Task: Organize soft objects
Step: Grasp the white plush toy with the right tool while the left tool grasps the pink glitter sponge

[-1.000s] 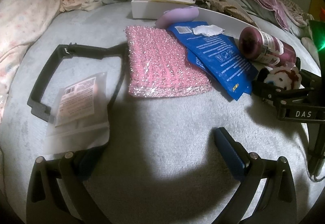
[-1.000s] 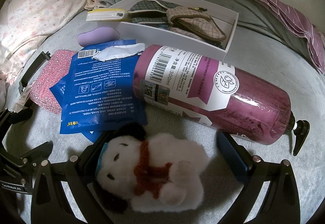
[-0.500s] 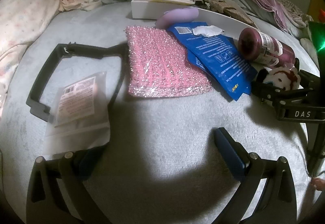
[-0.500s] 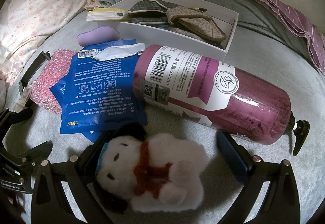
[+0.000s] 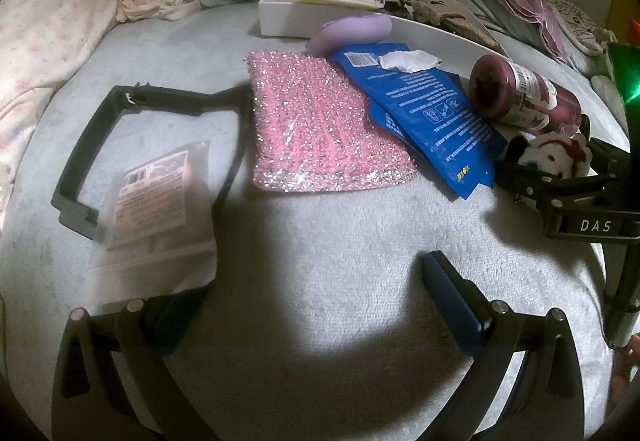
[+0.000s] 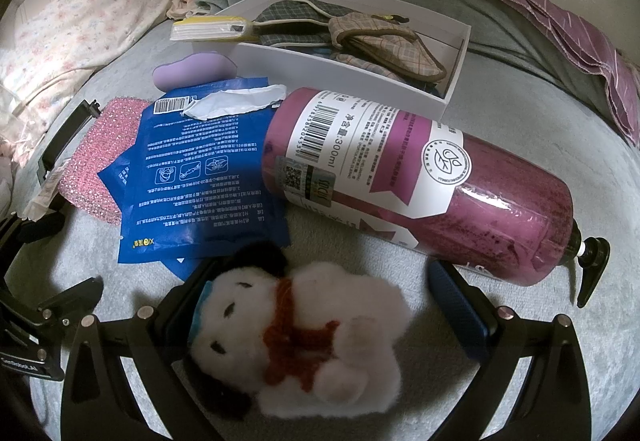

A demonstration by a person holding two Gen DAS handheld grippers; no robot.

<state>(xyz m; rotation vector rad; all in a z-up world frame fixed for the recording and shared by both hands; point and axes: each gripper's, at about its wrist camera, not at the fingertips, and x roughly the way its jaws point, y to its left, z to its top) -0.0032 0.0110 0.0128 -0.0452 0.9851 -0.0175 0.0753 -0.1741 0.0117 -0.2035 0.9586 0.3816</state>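
The fluffy white plush snowman with a red scarf (image 6: 296,337) lay crosswise between the wide-open, empty right gripper (image 6: 316,305) (left finger touching its head); the left gripper (image 5: 316,301), equally open, held nothing.

Plush toy (image 6: 304,337) before bottle (image 6: 420,181), box (image 6: 344,69) behind, packets (image 6: 200,177) left

One plush toy (image 6: 304,337), one purple bottle (image 6: 420,185), one pink sponge (image 5: 320,129), one white box (image 6: 360,81).
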